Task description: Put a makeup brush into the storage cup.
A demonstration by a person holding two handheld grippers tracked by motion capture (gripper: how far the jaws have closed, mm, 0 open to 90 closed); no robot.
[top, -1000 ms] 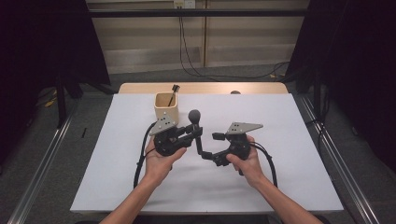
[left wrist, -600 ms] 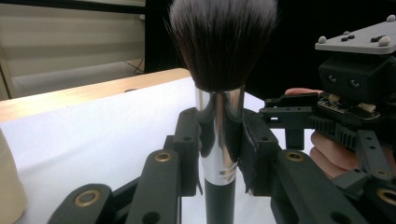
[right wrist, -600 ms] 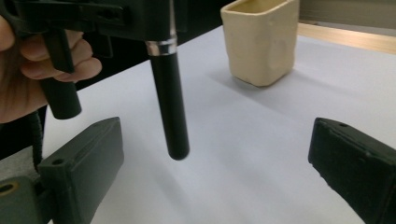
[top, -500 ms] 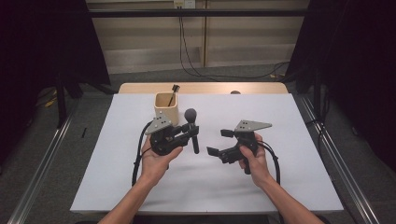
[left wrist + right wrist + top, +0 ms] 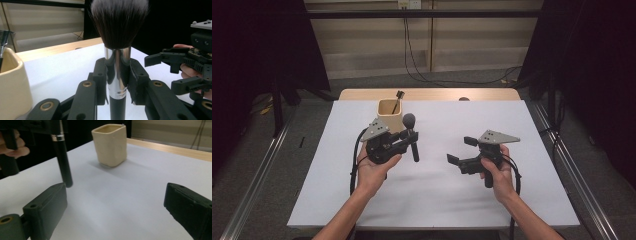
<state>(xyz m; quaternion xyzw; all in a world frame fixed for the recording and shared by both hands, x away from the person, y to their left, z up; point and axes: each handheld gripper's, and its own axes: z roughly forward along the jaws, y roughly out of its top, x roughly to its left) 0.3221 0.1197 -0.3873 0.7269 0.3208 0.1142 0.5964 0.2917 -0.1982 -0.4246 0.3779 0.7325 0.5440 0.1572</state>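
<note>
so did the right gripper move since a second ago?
Yes. The right gripper has pulled away to the right in the high view, farther from the cream cup and from the makeup brush, which the left gripper holds.

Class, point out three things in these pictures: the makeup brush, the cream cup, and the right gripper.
makeup brush [image 5: 117, 75], left gripper view, on its silver collar.
cream cup [image 5: 111, 145], right gripper view, on its front wall.
right gripper [image 5: 462, 150], high view, midway between its fingertips.

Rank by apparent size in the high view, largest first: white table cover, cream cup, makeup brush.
1. White table cover.
2. Cream cup and makeup brush: alike; the brush is longer, the cup wider, so unranked.
</note>
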